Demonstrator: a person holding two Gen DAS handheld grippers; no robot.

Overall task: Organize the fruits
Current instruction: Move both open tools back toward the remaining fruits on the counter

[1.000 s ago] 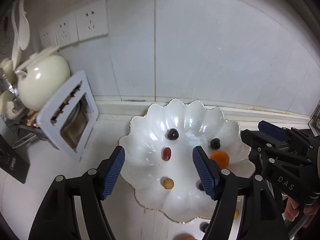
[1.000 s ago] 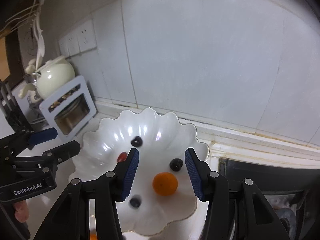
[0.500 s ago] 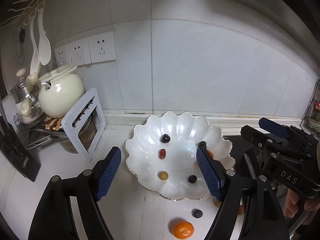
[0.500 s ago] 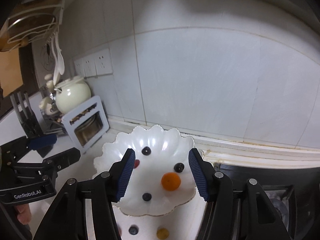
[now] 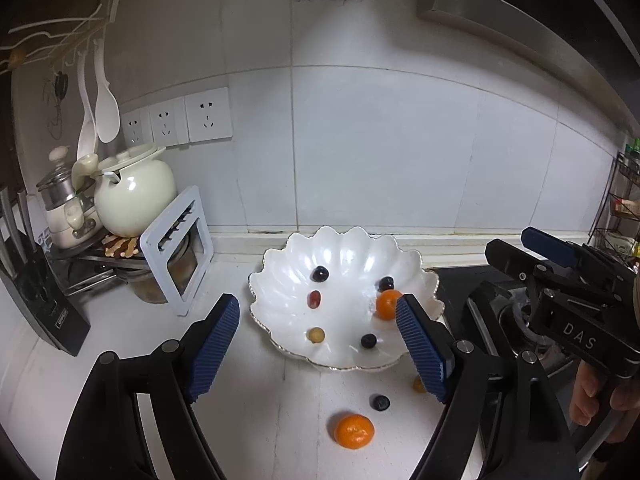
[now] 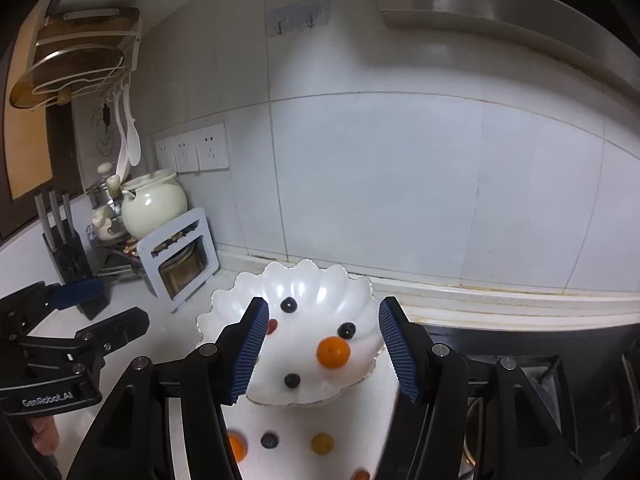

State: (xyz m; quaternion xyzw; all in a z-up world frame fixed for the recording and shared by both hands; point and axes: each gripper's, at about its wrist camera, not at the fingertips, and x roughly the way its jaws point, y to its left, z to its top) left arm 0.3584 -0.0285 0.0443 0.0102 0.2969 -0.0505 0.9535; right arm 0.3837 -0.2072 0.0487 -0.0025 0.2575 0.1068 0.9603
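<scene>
A white scalloped bowl (image 5: 344,252) (image 6: 316,280) stands on the counter by the tiled wall. Inside lie a tangerine (image 5: 387,304) (image 6: 333,352), three dark grapes, a red fruit (image 5: 315,299) and a yellow one (image 5: 315,335). On the counter in front of the bowl lie another tangerine (image 5: 354,431), a dark berry (image 5: 381,402) (image 6: 269,440) and a yellow fruit (image 6: 322,443). My left gripper (image 5: 317,314) hangs above and short of the bowl, its jaws opening with nothing between them. My right gripper (image 6: 323,310) is open and empty beside it.
At the left stand a cream pot (image 5: 134,196), a white rack (image 5: 178,256) over a jar, and a dark knife block (image 5: 44,304). A black stove (image 5: 472,292) borders the bowl on the right, with a wire shelf (image 5: 624,208) beyond. A hand (image 5: 600,396) holds the right gripper.
Both grippers have drawn back and up from the bowl, and their jaws stand wider. The loose fruits on the counter in front of the bowl have come into view.
</scene>
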